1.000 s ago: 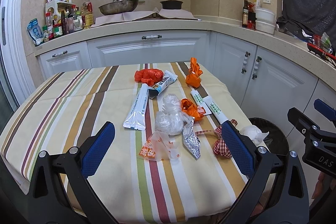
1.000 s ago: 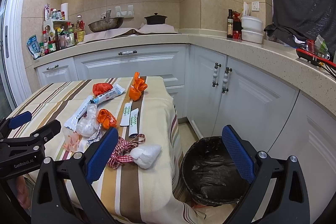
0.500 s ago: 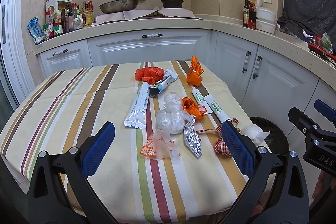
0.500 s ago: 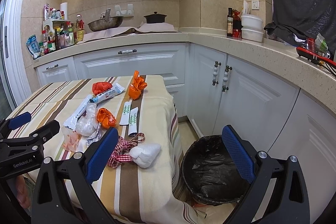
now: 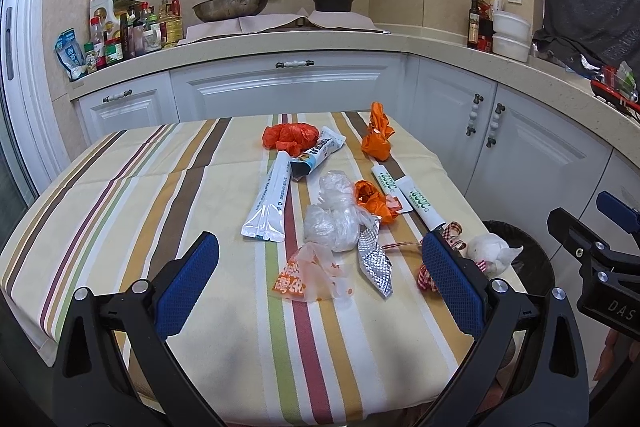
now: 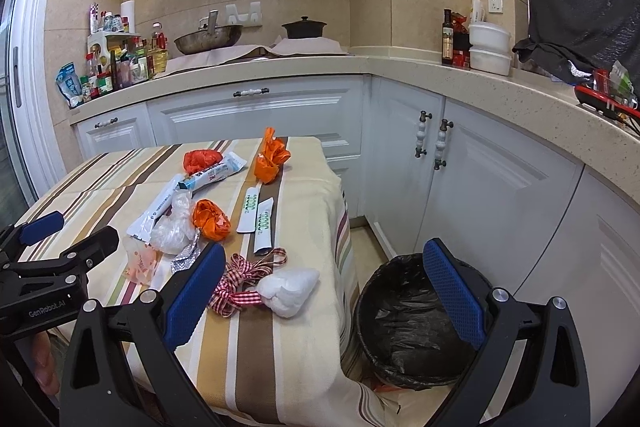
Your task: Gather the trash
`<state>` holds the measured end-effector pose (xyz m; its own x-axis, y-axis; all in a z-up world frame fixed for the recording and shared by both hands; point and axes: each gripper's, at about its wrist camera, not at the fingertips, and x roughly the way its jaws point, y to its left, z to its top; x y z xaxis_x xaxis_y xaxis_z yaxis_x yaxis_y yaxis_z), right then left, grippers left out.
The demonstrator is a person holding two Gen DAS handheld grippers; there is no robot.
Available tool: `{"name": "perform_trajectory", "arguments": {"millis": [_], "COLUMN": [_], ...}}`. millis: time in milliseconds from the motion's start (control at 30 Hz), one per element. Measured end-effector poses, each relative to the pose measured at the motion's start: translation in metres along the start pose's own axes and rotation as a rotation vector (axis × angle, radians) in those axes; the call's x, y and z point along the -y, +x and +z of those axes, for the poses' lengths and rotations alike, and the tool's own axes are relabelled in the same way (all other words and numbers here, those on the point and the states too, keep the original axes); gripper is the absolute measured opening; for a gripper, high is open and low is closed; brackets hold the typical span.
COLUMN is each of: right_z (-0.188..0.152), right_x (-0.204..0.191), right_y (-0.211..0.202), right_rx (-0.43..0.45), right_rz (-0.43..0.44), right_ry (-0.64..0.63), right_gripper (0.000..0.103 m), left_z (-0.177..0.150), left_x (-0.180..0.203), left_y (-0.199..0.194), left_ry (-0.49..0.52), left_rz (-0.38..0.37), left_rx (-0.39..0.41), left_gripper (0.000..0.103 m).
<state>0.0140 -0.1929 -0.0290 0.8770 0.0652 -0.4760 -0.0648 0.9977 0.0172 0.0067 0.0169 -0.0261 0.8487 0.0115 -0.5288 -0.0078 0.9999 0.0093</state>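
**Inspector:** Starting with the left wrist view: the left hand-held gripper (image 5: 318,281) hangs over the near part of the striped tabletop (image 5: 120,195), jaws spread wide, nothing between them. Trash lies in a cluster ahead of it.

**Clerk:** Itemise the cluster.

**Inspector:** Nearest, a clear bag with orange print (image 5: 308,273), with a crumpled foil strip (image 5: 374,263) just beside it. Behind these, a clear plastic wad (image 5: 334,217), a long white pouch (image 5: 269,205) and a small orange wrapper (image 5: 374,201). Farther back, a red plastic wad (image 5: 290,137), a blue-and-white packet (image 5: 318,157) and an orange knotted bag (image 5: 378,139). Two white tubes with green lettering (image 5: 416,199) lie toward the right edge. A checked ribbon (image 5: 434,255) and a white tissue wad (image 5: 490,251) sit at the near right corner. The right hand-held gripper (image 5: 592,227) shows at the frame's right side.

**Clerk:** And the right wrist view?

**Inspector:** Its jaws are likewise wide apart and empty. They frame the tabletop's corner and a black-lined bin (image 6: 416,315) on the floor just beside the table. The tissue wad and ribbon lie touching each other near that edge.
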Motion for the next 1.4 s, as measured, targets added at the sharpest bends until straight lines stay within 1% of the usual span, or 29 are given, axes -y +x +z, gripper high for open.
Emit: {"name": "perform_trajectory", "arguments": {"millis": [267, 500, 600, 667, 700, 767, 800, 833, 900, 1000, 1100, 1167, 1200, 1267, 1333, 1400], "right_z": [-0.002, -0.005, -0.004, -0.003, -0.002, -0.002, -0.002, -0.003, -0.006, -0.011, -0.016, -0.019, -0.021, -0.022, -0.024, -0.023], "right_x": [-0.019, -0.041, -0.035, -0.023, -0.019, -0.012, -0.011, -0.011, -0.014, -0.015, -0.011, -0.010, -0.009, -0.009, -0.011, -0.013], "right_y": [0.009, 0.026, 0.027, 0.028, 0.030, 0.036, 0.042, 0.046, 0.053, 0.061, 0.066, 0.068, 0.069, 0.070, 0.070, 0.069], "right_rx": [-0.031, -0.069, -0.058, -0.051, -0.057, -0.080, -0.104, -0.121, -0.144, -0.175, -0.211, -0.231, -0.236, -0.244, -0.246, -0.242], "right_rz": [0.046, 0.076, 0.072, 0.042, 0.036, 0.040, 0.048, 0.057, 0.069, 0.088, 0.114, 0.138, 0.152, 0.169, 0.178, 0.178], "right_ry": [-0.033, -0.083, -0.054, -0.018, -0.003, 0.023, 0.025, 0.022, 0.014, 0.017, 0.034, 0.044, 0.048, 0.056, 0.046, 0.037], "right_gripper": [0.096, 0.096, 0.096, 0.095, 0.093, 0.077, 0.063, 0.060, 0.060, 0.060, 0.057, 0.050, 0.045, 0.042, 0.034, 0.031], "left_z": [-0.005, -0.017, -0.021, -0.022, -0.023, -0.023, -0.023, -0.023, -0.023, -0.022, -0.022, -0.022, -0.022, -0.023, -0.023, -0.024], "left_x": [-0.018, -0.040, -0.047, -0.050, -0.051, -0.052, -0.052, -0.052, -0.049, -0.046, -0.044, -0.043, -0.042, -0.039, -0.037, -0.035], "left_y": [0.008, 0.021, 0.025, 0.026, 0.027, 0.029, 0.031, 0.032, 0.035, 0.038, 0.041, 0.043, 0.044, 0.046, 0.047, 0.048], "left_ry": [-0.018, -0.049, -0.053, -0.059, -0.061, -0.064, -0.065, -0.065, -0.059, -0.050, -0.050, -0.049, -0.048, -0.045, -0.041, -0.038], "left_rz": [0.035, 0.063, 0.058, 0.055, 0.053, 0.051, 0.049, 0.046, 0.040, 0.037, 0.037, 0.035, 0.034, 0.031, 0.026, 0.024], "left_rx": [-0.026, -0.090, -0.106, -0.107, -0.107, -0.112, -0.114, -0.117, -0.125, -0.132, -0.140, -0.145, -0.147, -0.152, -0.159, -0.164], "left_gripper": [0.099, 0.099, 0.099, 0.099, 0.099, 0.098, 0.097, 0.096, 0.090, 0.088, 0.087, 0.087, 0.087, 0.087, 0.087, 0.087]}}
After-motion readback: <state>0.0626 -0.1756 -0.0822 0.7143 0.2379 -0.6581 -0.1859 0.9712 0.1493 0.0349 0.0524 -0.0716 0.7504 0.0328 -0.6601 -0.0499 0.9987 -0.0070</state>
